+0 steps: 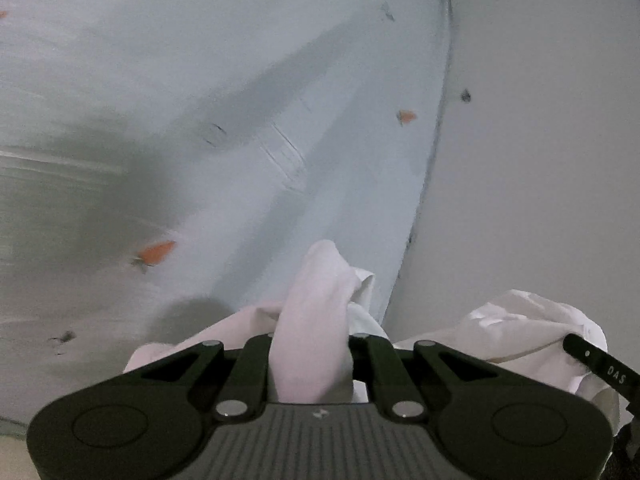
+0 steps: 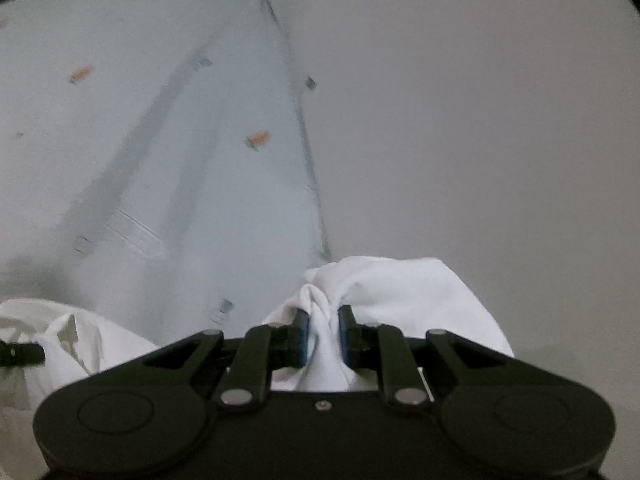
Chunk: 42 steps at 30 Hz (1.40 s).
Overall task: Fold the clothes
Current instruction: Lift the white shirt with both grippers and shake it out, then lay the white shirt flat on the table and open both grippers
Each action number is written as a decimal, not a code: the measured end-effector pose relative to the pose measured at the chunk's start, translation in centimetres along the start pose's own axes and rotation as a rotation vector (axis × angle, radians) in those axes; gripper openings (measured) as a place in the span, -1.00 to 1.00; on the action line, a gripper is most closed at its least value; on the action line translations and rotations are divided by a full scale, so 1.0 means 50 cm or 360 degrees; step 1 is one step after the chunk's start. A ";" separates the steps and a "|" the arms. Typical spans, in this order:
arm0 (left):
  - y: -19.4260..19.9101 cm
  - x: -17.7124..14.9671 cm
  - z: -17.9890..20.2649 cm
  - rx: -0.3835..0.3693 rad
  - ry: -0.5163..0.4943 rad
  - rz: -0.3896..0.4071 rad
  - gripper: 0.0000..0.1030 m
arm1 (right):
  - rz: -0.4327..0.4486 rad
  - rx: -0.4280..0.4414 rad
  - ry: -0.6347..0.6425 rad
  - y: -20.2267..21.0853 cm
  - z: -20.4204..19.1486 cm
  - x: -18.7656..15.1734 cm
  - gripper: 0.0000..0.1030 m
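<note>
White cloth fills the space between both sets of fingers: the left gripper point(image 1: 311, 344) is clamped on a bunched fold of a pale garment point(image 1: 312, 304), and the right gripper point(image 2: 322, 332) pinches another gathered part of the same garment between its blue pads point(image 2: 304, 336), jaws drawn narrow on the fabric. The garment hangs between the two grippers, off any surface, in front of a light blue wall point(image 1: 240, 80) dotted with orange tape marks point(image 1: 158, 251); a pale grey wall point(image 1: 540, 140) meets it at a corner. In the left view more of the cloth billows to the right, beside the tip of the other gripper. It looks like a thin shirt or similar top, though its exact kind cannot be told from these crumpled parts. It should handle as light, soft and limp: it will sag under its own weight, drape wherever it is released, and slide a little through smooth pads if pulled sharply. Both holds are on wads, not on clean edges, so the piece will likely not hang flat. A better hold would be at the shoulder seams or at two corners of the hem, with the cloth drawn taut between them before it is laid down for folding.
</note>
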<state>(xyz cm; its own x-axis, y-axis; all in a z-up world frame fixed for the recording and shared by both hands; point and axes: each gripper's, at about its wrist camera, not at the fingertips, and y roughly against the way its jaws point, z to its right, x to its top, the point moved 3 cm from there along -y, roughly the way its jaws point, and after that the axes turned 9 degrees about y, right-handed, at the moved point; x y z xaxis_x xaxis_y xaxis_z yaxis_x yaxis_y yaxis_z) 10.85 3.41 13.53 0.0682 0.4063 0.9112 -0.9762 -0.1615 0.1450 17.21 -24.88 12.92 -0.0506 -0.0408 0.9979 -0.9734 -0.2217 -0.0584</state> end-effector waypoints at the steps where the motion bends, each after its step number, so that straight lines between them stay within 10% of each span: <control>1: 0.021 0.005 -0.017 0.0012 0.0011 0.0017 -0.80 | 0.0023 0.0019 0.0000 0.011 -0.014 0.010 -0.69; 11: 0.325 0.053 -0.184 0.0319 0.0057 0.0210 -0.79 | 0.0052 0.0406 -0.0104 0.083 -0.229 0.036 -0.69; 18: 0.425 0.026 -0.364 0.0800 0.0161 0.0164 -0.62 | -0.0251 0.0739 -0.0047 0.098 -0.412 -0.035 -0.62; 25: 0.468 -0.153 -0.549 0.1484 0.0279 -0.0271 0.18 | -0.0862 0.0848 0.0253 0.110 -0.519 -0.225 0.53; 31: 0.496 -0.261 -0.583 0.1581 0.0390 -0.0504 0.37 | -0.1136 0.0766 0.0335 0.159 -0.468 -0.330 0.70; 42: 0.371 -0.376 -0.543 0.1373 0.0313 -0.0894 0.66 | -0.1433 0.0650 0.0208 0.144 -0.393 -0.451 0.97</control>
<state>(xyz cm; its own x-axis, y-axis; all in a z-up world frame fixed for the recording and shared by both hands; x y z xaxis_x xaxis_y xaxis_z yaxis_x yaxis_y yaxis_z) -14.15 17.19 -11.36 0.3560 0.7481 0.5600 -0.3312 -0.4594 0.8242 6.94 -6.41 -9.42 0.6207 0.4093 0.6687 -0.5105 -0.4363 0.7409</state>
